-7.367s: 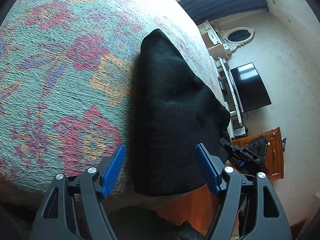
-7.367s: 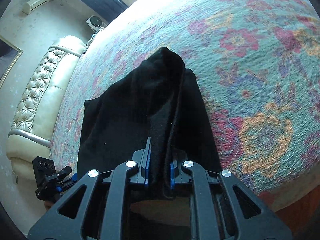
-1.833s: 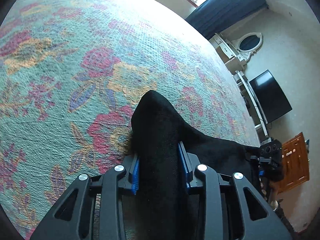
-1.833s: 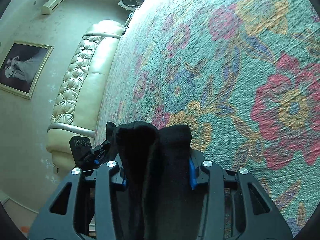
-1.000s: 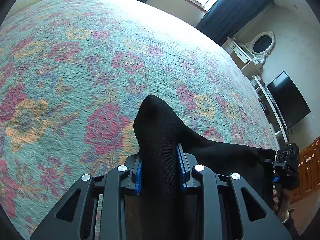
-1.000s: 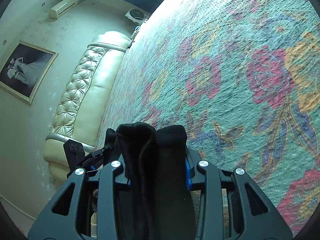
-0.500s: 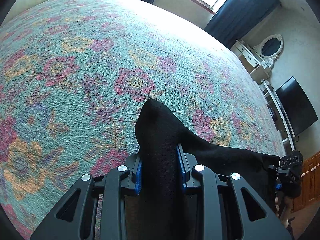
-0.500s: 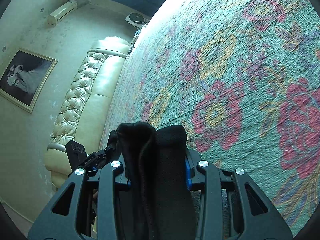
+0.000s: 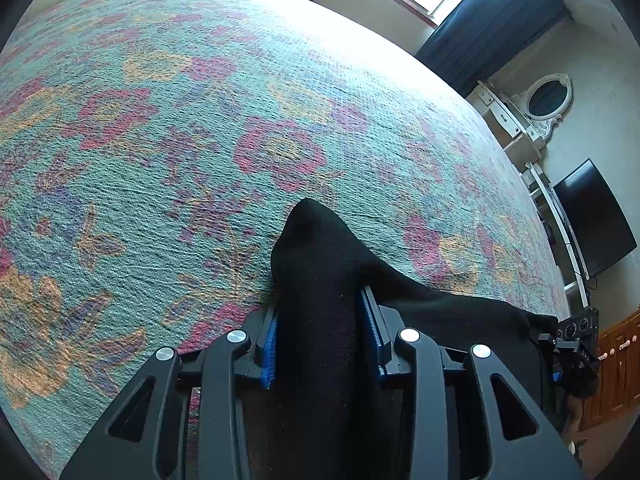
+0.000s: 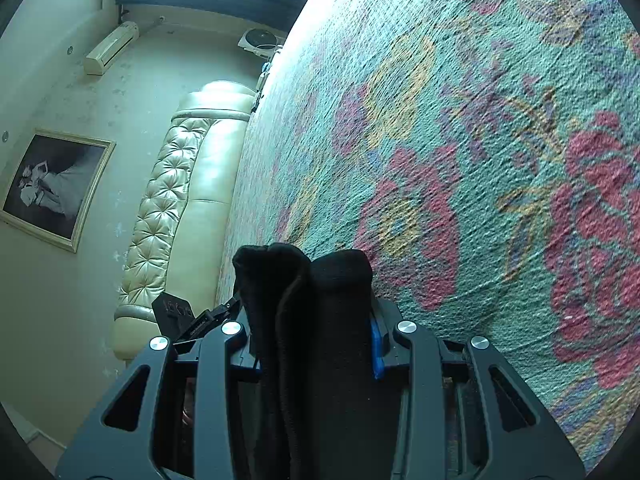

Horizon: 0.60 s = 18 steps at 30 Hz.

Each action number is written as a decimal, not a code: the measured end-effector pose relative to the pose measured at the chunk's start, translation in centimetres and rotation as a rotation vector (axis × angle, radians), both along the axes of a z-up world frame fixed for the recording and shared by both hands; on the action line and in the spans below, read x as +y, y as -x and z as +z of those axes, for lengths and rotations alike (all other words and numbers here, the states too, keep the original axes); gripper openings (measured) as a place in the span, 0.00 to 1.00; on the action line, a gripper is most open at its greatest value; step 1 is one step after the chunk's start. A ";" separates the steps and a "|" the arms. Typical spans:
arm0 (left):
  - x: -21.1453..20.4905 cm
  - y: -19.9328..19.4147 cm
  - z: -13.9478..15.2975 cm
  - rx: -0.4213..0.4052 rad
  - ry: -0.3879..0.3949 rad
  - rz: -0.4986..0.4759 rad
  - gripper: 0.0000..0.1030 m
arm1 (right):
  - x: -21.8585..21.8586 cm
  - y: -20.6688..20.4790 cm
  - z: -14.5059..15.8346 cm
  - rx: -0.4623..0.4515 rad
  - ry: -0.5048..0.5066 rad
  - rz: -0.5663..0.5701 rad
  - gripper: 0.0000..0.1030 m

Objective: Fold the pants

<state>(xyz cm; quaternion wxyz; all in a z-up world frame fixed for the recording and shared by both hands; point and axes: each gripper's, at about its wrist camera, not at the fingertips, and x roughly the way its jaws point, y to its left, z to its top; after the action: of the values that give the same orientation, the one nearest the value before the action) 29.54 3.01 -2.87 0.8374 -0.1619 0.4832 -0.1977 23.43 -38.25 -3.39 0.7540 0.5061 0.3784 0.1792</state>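
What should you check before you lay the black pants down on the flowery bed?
1. Left gripper shut on the pants: ok.
2. Right gripper shut on the pants: ok.
3. Fabric bunched thick between both sets of fingers: ok.
4. Bedspread ahead of the grippers free of other things: ok.
5. Pants edges lined up evenly: cannot tell, the hanging part is hidden.
6. Cloth stretched between the two grippers without twisting: cannot tell.

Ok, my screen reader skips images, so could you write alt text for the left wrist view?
The left claw is shut on a bunched fold of the black knit pants, which trail off to the right toward the other claw. Beneath lies a teal floral woven bedspread, with a dark flat-screen television and navy curtains behind.
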 end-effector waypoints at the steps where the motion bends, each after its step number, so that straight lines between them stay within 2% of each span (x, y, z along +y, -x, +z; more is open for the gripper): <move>1: 0.2 -0.1 -0.2 0.007 0.013 0.001 0.40 | -0.2 0.1 -0.2 -0.002 -0.004 -0.002 0.33; 4: 1.0 -0.5 -0.6 0.033 0.092 -0.007 0.48 | -0.3 0.2 -0.3 -0.011 -0.002 -0.004 0.33; 6: 1.7 -0.6 -0.8 0.044 0.176 -0.024 0.59 | -0.6 0.5 -0.4 -0.013 -0.006 -0.002 0.33; 8: 2.1 -0.6 -0.8 0.042 0.247 -0.053 0.75 | -0.5 0.5 -0.4 -0.013 -0.005 -0.003 0.33; 14: 4.0 0.8 -0.4 0.069 0.335 -0.038 0.78 | -1.1 1.4 0.0 -0.008 -0.031 0.007 0.38; 18: 6.8 3.2 -0.4 0.101 0.392 0.012 0.78 | -1.9 3.4 0.6 0.004 -0.034 -0.005 0.49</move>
<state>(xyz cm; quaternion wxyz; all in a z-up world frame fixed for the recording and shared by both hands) 26.32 9.81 -3.23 0.7656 -0.3345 0.4761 -0.2744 19.99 -40.10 -2.76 0.7449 0.5204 0.3756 0.1825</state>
